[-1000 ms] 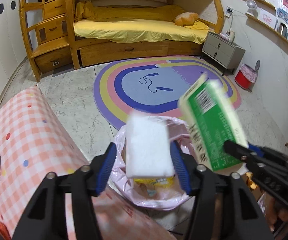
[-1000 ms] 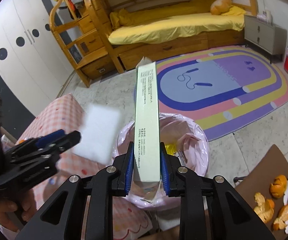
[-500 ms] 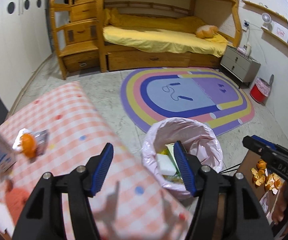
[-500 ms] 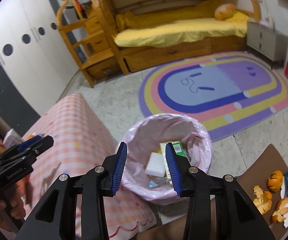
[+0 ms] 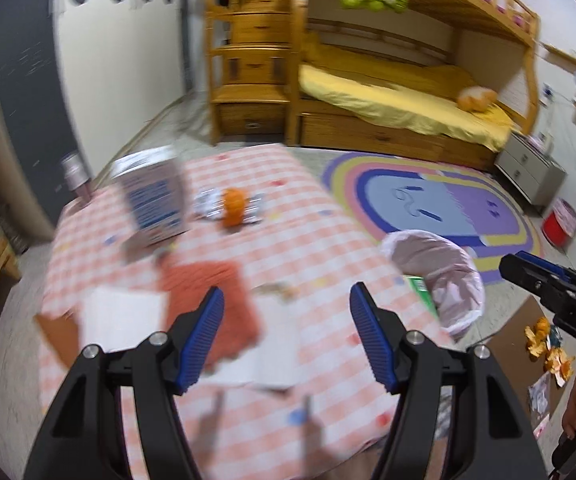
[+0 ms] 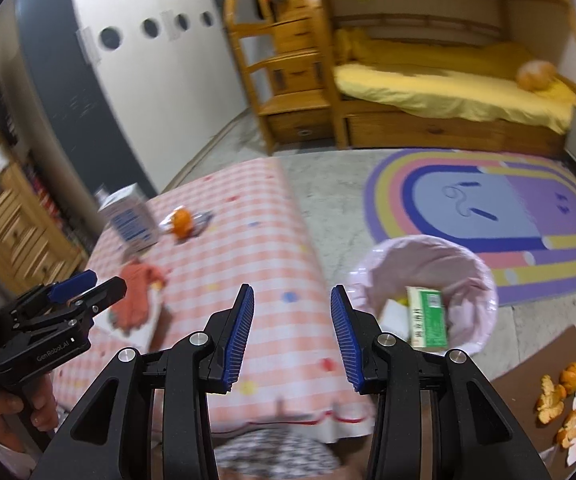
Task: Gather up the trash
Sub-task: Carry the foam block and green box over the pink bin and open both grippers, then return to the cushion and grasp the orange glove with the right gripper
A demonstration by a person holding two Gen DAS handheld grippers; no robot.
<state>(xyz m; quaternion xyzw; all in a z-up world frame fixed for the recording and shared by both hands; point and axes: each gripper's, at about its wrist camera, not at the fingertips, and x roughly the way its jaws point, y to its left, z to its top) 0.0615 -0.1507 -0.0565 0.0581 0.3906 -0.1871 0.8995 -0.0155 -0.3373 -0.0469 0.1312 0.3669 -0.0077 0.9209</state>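
Observation:
A bin lined with a pink bag (image 6: 479,280) stands on the floor right of the table and holds a green box (image 6: 427,316) and a white block (image 6: 393,314). My right gripper (image 6: 291,290) is open and empty over the table edge beside the bin. My left gripper (image 5: 286,292) hangs over the pink checked table (image 5: 288,220), its jaws opening with nothing between them. On the table lie a blue-and-white carton (image 5: 152,204), an orange on a foil wrapper (image 5: 234,208), an orange-red cloth (image 5: 212,292) and white paper (image 5: 124,316).
Orange peels and wrappers (image 6: 559,400) lie on a brown board at the lower right. A rainbow rug (image 6: 487,208), a wooden bunk bed (image 6: 447,80) and a red bin (image 5: 559,224) are beyond. A person's hand (image 6: 4,404) holds the left gripper's handle.
The white block and the green box left the grippers and now lie in the bin. Both grippers opened and swung left, from over the bin to over the table.

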